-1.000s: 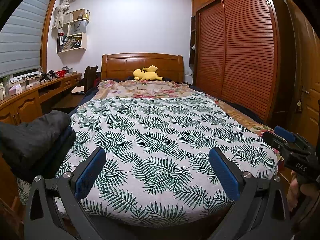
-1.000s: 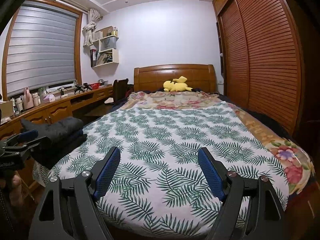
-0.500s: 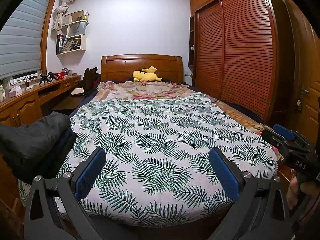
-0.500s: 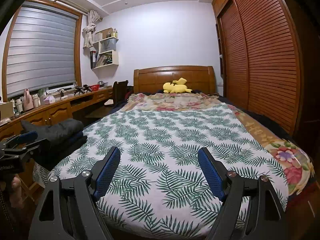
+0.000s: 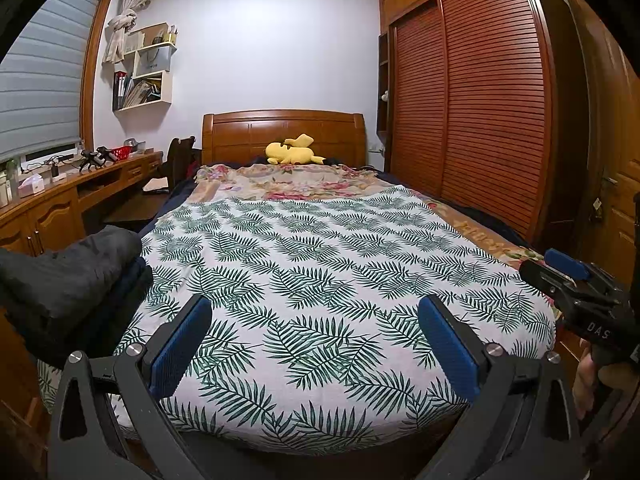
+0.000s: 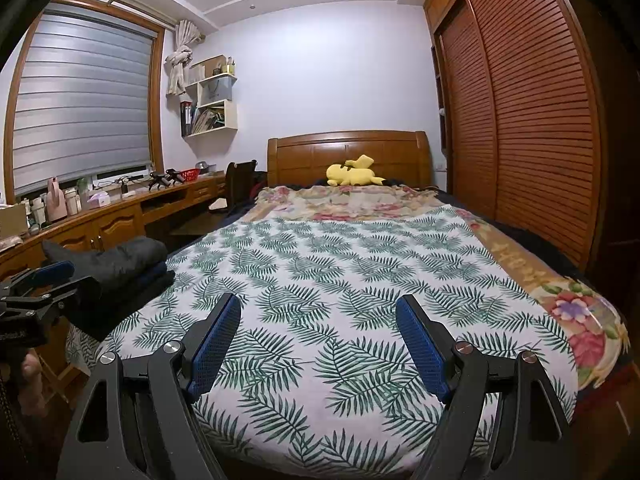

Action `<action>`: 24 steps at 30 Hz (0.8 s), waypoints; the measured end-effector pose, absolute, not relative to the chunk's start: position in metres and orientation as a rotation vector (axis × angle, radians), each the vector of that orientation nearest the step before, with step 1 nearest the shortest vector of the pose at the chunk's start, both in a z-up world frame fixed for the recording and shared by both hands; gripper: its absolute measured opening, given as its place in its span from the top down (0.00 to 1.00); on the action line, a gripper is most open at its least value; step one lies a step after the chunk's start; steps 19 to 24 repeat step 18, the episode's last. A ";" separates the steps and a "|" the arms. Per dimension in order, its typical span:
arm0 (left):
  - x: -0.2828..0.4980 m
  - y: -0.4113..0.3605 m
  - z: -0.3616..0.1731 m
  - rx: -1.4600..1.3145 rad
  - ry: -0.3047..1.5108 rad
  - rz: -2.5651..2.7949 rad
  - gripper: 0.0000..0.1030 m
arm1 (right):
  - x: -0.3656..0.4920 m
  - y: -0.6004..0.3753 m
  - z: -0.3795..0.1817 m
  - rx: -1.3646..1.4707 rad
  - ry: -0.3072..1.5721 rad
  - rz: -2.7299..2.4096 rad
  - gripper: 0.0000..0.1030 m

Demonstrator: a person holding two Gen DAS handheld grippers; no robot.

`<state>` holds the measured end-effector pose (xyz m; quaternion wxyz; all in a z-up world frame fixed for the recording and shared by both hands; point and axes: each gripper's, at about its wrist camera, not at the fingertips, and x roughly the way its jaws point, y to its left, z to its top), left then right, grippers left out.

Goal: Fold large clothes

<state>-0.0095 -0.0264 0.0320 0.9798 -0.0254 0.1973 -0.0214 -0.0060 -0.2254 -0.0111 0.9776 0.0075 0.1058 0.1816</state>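
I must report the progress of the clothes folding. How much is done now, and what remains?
Done: a stack of dark folded clothes lies at the left edge of the bed. In hand: nothing; the left tongs and the right tongs are both open and empty above the leaf-print sheet. Left: no unfolded garment shows on the bed, so the folding may be finished or waiting for another piece.

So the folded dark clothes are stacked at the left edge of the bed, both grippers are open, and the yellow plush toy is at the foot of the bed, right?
Not quite. The yellow plush toy lies at the head of the bed, against the wooden headboard, as the right wrist view shows. The folded dark clothes are at the left edge, and the left gripper and right gripper are open.
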 end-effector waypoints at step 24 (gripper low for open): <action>-0.010 -0.027 0.032 -0.049 0.396 -0.044 0.00 | -0.006 -0.225 -0.012 0.017 0.215 0.366 0.21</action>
